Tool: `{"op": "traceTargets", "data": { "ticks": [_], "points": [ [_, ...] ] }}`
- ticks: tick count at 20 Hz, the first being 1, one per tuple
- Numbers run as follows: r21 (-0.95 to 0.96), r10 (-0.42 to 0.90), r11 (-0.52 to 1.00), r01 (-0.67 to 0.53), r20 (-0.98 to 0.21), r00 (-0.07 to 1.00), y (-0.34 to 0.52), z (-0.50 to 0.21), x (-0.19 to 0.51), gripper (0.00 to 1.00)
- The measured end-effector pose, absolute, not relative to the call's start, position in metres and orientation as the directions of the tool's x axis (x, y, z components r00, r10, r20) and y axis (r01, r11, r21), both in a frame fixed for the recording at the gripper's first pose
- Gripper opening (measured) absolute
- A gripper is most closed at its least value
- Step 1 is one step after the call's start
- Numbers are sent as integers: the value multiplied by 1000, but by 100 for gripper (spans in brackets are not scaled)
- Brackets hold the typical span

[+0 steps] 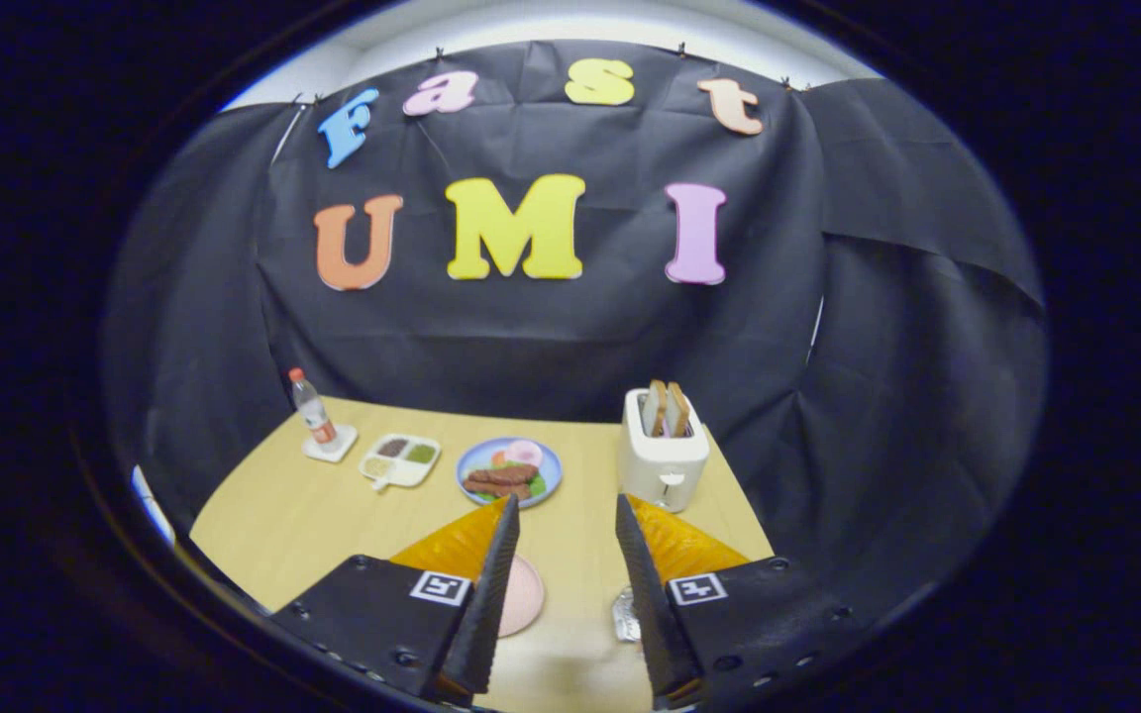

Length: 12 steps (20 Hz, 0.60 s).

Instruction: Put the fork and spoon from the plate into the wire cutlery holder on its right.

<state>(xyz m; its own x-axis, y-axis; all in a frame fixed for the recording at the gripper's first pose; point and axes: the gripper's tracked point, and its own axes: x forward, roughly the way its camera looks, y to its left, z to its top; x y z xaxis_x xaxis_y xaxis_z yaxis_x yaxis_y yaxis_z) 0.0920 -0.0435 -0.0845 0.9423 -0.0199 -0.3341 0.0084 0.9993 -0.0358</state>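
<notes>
So scanning the table (283, 525) left to right: way back at about 10 o'clock from the gripper there's a small bottle (312, 406) standing on a white coaster (330, 445). Next along sits a white divided dish (399, 459) with little portions in it, then a blue plate of food (509, 471) at roughly 11 o'clock, sausages and greens on it. At 1 o'clock, just beyond the right finger, a white toaster (663, 451) has two slices poking up.

The gripper (566, 515) hangs above the near end of the table with its fingers spread wide and nothing between them.

The task stuff is close in and mostly hidden. A pink plate (521, 594) peeks out from behind the left finger, only a sliver of its rim visible. Can't make out the fork or spoon on it from here. Just inside the right finger, at about 5 o'clock from the pink plate, there's a bit of something shiny and metallic (626, 614), probably the wire cutlery holder, but too little shows to be sure.

Handling guess: fork and spoon should be light, stiff and slick if they're metal, lying flat and thin against the plate. Best bet is pinching across the handle around the middle, where it's narrow and balanced, not the bowl or tines. Expect it to swivel in the grip if held off-centre, and the plate could slide if nudged.
</notes>
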Motion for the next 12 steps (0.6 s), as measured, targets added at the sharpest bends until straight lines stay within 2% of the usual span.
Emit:
{"op": "traceTargets", "data": {
  "ticks": [6,12],
  "points": [
    [1,-6,1000,6,-184,983,0,-27,52,95],
    [-18,-18,1000,18,-44,999,31,15,33,96]
  ]
}}
